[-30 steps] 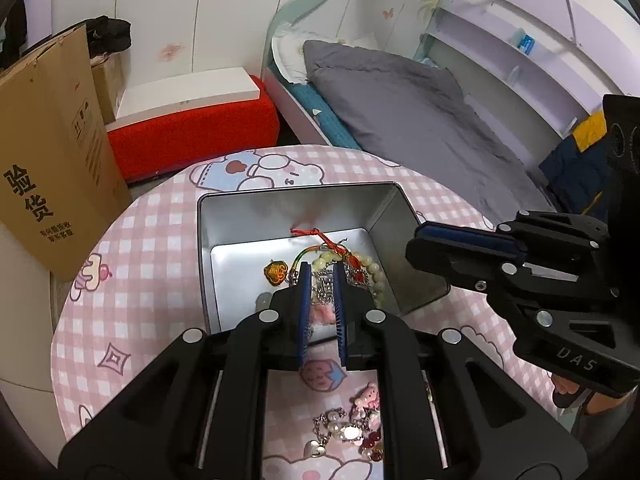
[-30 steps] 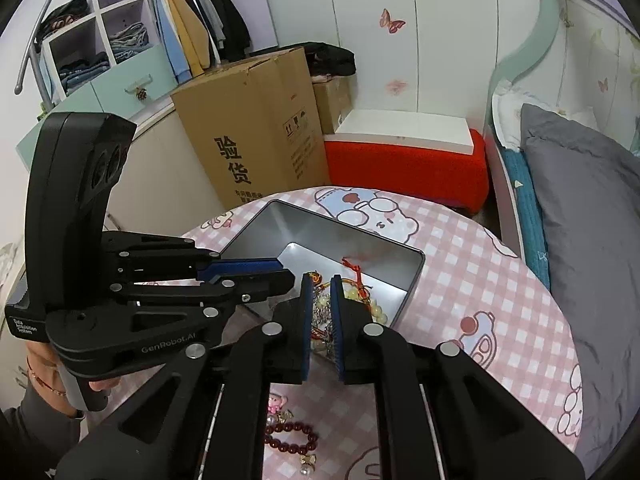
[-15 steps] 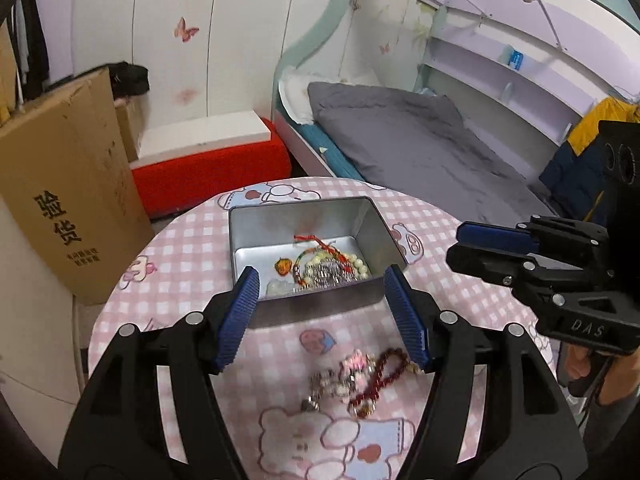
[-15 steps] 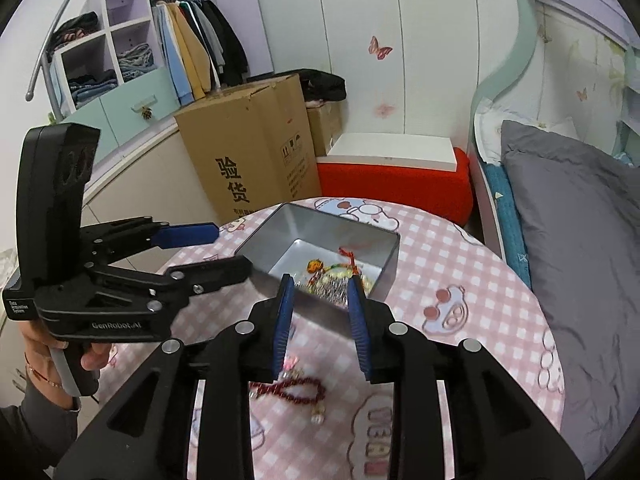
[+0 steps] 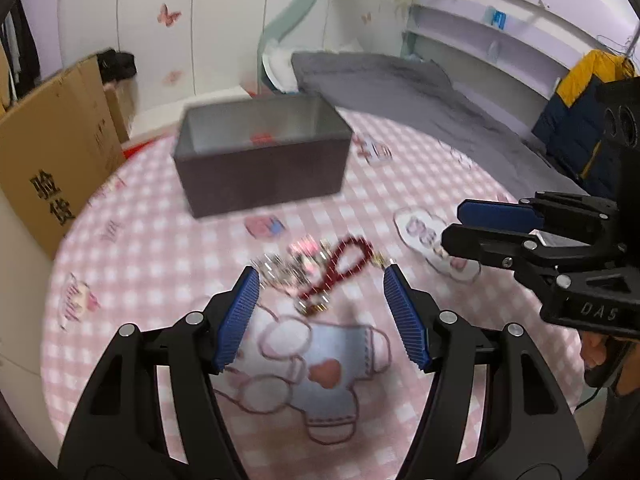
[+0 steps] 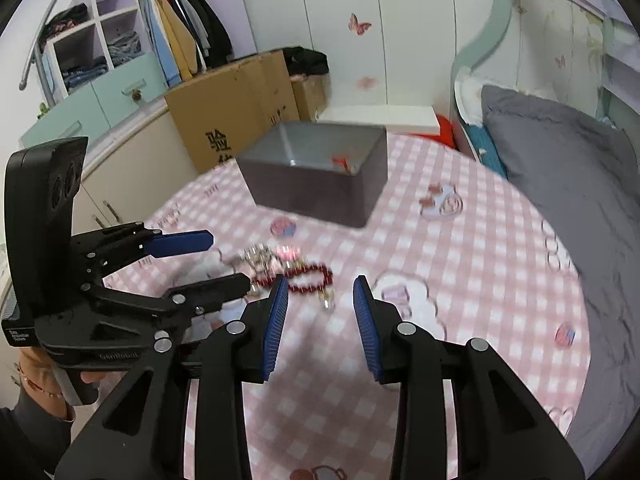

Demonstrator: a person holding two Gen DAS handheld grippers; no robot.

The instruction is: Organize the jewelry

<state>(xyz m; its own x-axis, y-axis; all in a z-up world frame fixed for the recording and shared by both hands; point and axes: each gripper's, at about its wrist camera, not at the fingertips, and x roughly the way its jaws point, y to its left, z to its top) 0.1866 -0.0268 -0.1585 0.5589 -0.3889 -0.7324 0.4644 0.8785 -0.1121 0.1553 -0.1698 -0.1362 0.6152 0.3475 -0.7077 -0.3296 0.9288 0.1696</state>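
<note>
On the pink checked table (image 5: pixel 160 280), both grippers' fingers spread wide and empty, red bead bracelet (image 5: pixel 340 266) between them, wardrobe (image 6: pixel 132 60) only in right view.

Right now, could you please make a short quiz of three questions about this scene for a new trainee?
1. True or false: the left gripper is shut on the red bead bracelet.
2. Multiple choice: where does the red bead bracelet lie? A) inside the metal tin B) on the pink checked tablecloth, in front of the tin C) between the fingers of the right gripper, lifted up
3. Fill in: next to the bracelet, on its left in the right wrist view, lies a blurred cluster of ______ and pink jewelry.

Key
1. False: both grippers are open and hold nothing.
2. B
3. silvery
</note>
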